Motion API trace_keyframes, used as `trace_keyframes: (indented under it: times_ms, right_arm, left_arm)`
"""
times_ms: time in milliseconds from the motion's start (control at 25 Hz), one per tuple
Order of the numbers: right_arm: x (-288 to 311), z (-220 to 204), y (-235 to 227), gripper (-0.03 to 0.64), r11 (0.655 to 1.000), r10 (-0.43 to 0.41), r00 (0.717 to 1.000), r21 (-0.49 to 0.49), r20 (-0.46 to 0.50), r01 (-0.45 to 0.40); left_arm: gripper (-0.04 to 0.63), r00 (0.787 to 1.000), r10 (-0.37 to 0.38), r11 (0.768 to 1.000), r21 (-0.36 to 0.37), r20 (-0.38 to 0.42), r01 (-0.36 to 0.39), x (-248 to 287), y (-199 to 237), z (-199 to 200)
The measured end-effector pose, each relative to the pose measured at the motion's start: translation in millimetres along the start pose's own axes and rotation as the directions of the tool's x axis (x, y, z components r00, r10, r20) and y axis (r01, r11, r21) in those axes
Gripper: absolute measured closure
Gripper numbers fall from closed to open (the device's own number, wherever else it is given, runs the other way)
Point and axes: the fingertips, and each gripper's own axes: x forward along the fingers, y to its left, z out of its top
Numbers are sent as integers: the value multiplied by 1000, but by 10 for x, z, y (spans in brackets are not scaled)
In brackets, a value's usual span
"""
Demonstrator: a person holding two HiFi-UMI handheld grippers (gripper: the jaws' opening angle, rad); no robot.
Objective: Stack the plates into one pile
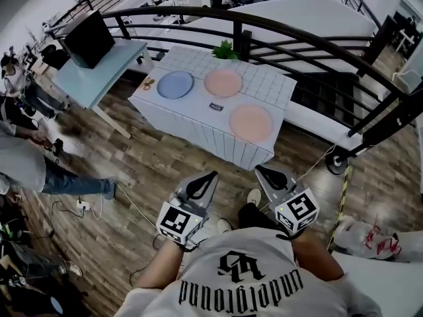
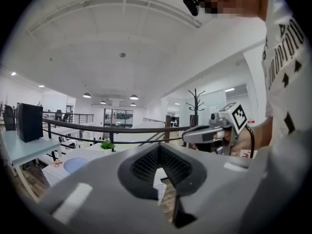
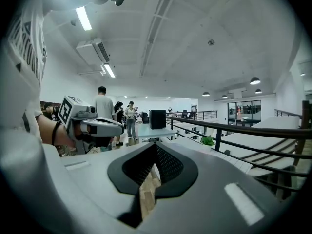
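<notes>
Both hand-held grippers [image 1: 213, 176] [image 1: 260, 170] sit closed, empty; only head view shows pink plates [image 1: 223, 83] [image 1: 250, 123].

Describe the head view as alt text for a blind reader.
Three plates lie apart on a white table: blue plate, far pink plate, near pink plate. A person holds the left gripper and right gripper shut and empty, short of the table.
</notes>
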Motion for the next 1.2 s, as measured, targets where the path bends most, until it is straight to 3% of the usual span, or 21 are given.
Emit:
trace_keyframes:
  times_ms: [520, 1000, 1200]
  right_arm:
    - [577, -78, -787, 615, 999, 16, 1000, 41, -11, -15]
    - [1168, -340, -2211, 615, 991, 54, 995, 126, -87, -43]
    - [1309, -447, -2800, 615, 986, 66, 992, 157, -111, -48]
  left_arm:
    - [546, 998, 52, 999, -6, -48, -52, 559, 578, -158]
    - [546, 991, 71, 994, -75, -117, -80, 1828, 1145, -319]
    - [546, 981, 107, 992, -54, -163, -117, 2280, 1345, -513]
